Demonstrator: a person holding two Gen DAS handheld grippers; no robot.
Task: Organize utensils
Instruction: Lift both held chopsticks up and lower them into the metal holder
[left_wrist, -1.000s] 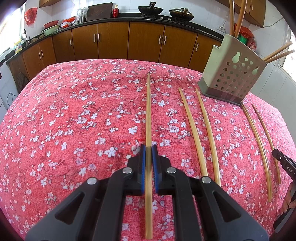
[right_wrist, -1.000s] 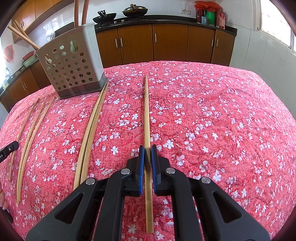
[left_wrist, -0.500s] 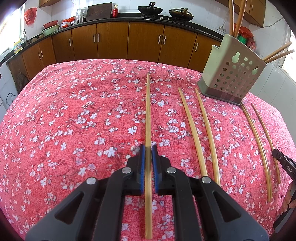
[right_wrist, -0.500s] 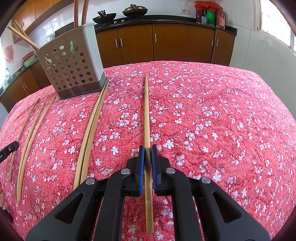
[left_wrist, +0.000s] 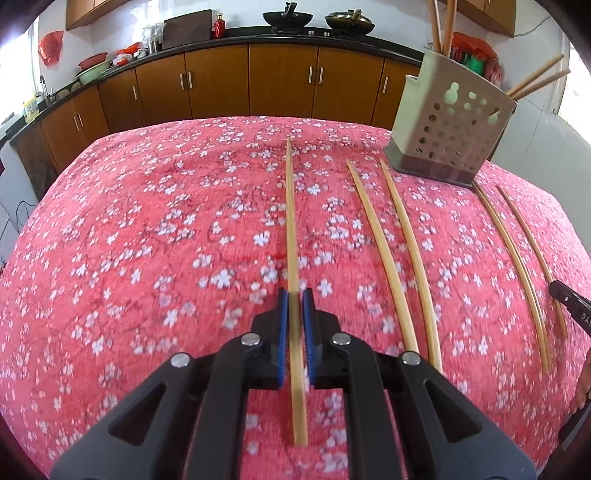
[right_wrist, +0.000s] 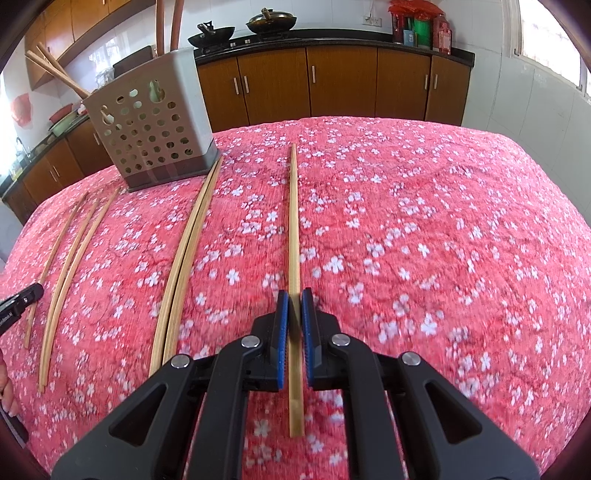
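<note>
My left gripper is shut on a long bamboo chopstick that runs forward over the red floral tablecloth. My right gripper is shut on another bamboo chopstick. A beige perforated utensil holder stands at the far right in the left wrist view and shows at the far left in the right wrist view, with several chopsticks standing in it. Loose chopstick pairs lie on the cloth: one pair beside the left gripper and one pair left of the right gripper.
More chopsticks lie near the cloth's right edge and show at the left in the right wrist view. The other gripper's tip shows at each frame's edge. Brown kitchen cabinets stand behind the table.
Both grippers have lifted slightly with their chopsticks; the cloth under them looks blurred and the view has tilted a little. The jaws stay shut.
</note>
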